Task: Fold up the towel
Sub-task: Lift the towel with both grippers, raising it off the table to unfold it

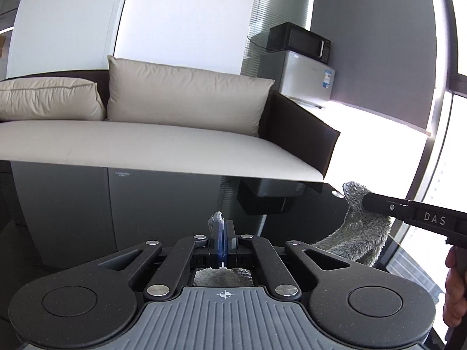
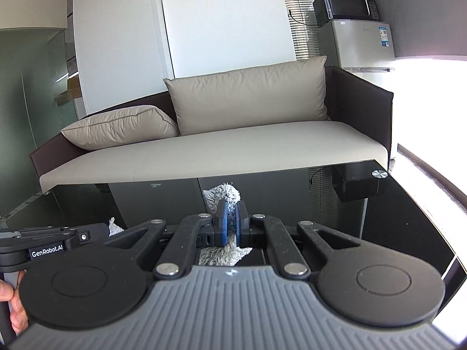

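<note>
**Both corners pinched, towel lifted for the fold**

My left gripper [image 1: 222,233] is clamped on a corner of the grey towel [image 1: 359,233], a tuft of pile poking out beyond the blue pads. My right gripper [image 2: 230,221] is closed on another corner in the same way, more fabric sagging beneath it. The towel hangs between the two, raised above the dark glass table [image 2: 379,218], with the sofa [image 2: 233,148] on the far side. I judge this as the carry stage of a fold, edge held up but not yet laid over. Next I would need to move both corners together, level, and lower them onto the opposite edge before letting go.
</note>
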{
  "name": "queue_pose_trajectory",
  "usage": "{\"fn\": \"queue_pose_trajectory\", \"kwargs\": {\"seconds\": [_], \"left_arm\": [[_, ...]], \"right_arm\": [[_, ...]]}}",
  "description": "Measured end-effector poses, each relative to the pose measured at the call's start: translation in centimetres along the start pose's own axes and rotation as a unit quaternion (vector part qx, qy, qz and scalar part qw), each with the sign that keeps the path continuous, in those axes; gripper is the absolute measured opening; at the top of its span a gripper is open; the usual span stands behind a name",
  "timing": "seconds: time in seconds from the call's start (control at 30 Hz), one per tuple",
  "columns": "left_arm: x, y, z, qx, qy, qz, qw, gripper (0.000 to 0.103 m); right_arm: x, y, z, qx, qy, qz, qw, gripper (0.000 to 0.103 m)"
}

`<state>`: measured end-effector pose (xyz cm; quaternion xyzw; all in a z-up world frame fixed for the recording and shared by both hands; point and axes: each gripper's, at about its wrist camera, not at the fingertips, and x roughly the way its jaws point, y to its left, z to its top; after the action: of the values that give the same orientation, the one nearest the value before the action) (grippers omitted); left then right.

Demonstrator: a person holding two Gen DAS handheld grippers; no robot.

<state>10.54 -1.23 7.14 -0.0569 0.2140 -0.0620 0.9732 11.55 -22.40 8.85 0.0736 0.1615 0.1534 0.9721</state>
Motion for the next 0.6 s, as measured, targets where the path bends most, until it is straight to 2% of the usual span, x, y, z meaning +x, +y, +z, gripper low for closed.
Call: {"fn": "queue_pose_trajectory", "kwargs": {"seconds": [0.4,0.6], "left_arm": [[-5.8,-2.2,2.5,0.014,-0.048,0.007,0.9987,0.001],[-8.5,-2.8,4.4,0.017,-0.063,0.016,0.9977,0.001]], "right_arm": [[-6.7,2.4,4.0,-0.013,-0.055,0.013,0.998,0.005],[-9.3,3.2,5.4,-0.017,-0.066,0.012,0.998,0.005]]}}
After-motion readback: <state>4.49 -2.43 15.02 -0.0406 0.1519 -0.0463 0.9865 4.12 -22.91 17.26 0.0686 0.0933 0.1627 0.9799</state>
